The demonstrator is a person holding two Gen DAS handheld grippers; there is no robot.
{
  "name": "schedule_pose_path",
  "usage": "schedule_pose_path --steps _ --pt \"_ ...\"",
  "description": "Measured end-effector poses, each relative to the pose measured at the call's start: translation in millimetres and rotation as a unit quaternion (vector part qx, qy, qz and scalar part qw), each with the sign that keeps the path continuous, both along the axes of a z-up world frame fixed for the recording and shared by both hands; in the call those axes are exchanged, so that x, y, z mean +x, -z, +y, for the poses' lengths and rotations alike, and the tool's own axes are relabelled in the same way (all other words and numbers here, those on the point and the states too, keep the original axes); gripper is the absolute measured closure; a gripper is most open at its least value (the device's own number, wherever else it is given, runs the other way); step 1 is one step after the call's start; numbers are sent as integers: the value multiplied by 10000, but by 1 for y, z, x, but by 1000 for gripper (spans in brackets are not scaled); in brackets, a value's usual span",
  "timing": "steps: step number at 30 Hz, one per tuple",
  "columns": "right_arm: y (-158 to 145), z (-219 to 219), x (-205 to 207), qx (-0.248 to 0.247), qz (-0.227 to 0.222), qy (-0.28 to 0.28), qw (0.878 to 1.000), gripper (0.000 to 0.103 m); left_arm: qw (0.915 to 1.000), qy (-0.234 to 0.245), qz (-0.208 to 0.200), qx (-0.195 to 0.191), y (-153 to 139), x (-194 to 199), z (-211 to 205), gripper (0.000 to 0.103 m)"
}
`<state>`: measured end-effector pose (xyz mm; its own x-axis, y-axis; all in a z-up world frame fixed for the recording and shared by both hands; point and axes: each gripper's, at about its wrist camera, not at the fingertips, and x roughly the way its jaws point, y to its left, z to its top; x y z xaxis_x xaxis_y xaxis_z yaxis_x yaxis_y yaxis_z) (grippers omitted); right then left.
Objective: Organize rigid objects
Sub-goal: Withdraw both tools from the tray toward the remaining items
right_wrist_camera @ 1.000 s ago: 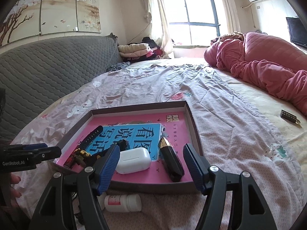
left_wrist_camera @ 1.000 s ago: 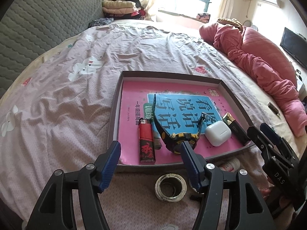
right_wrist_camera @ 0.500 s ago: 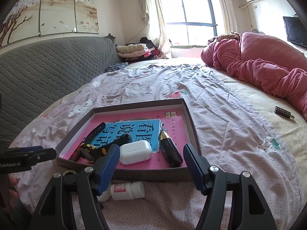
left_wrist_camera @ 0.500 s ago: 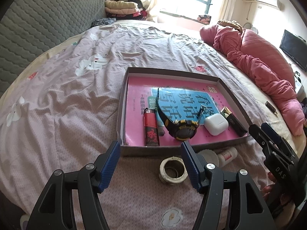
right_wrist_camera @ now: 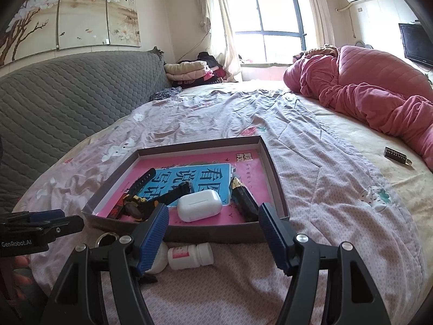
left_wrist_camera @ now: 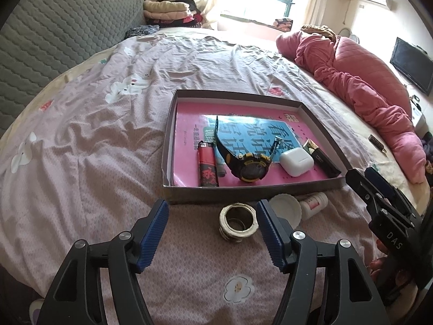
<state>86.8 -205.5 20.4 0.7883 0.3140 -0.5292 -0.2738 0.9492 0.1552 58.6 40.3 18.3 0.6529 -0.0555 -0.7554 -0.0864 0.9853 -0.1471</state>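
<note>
A brown tray [left_wrist_camera: 243,189] lies on the bed, lined with a pink and blue book. In it are a red lighter [left_wrist_camera: 207,163], a black-yellow watch [left_wrist_camera: 250,166], a white earbud case [left_wrist_camera: 296,161] and a black-gold lighter [left_wrist_camera: 322,158]. On the sheet in front of the tray are a tape roll [left_wrist_camera: 237,222], a white lid [left_wrist_camera: 285,208] and a white pill bottle [right_wrist_camera: 189,254]. My left gripper [left_wrist_camera: 212,204] hangs over the tape roll, jaws opening, touching nothing. My right gripper [right_wrist_camera: 213,208] stands open above the bottle and holds nothing.
A pink quilt [right_wrist_camera: 365,89] is heaped at the right of the bed. A grey quilted headboard [right_wrist_camera: 67,94] runs along the left. A small dark object [right_wrist_camera: 396,155] lies on the sheet at far right. Folded clothes [right_wrist_camera: 186,70] are stacked near the window.
Both grippers have drawn back from the tray, so the tape roll, lid and bottle show more fully in front of it. The left jaws stand slightly wider.
</note>
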Motion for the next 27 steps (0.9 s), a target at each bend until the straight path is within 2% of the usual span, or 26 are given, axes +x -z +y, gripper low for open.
schedule_pose_path --steps 3,27 --pt "-1 3 -4 -22 9 -22 10000 35 10000 20 6 -6 0 -4 0 29" --pt "0 15 -39 -148 217 -284 9993 35 9998 150 120 34 0 -27 -7 29"
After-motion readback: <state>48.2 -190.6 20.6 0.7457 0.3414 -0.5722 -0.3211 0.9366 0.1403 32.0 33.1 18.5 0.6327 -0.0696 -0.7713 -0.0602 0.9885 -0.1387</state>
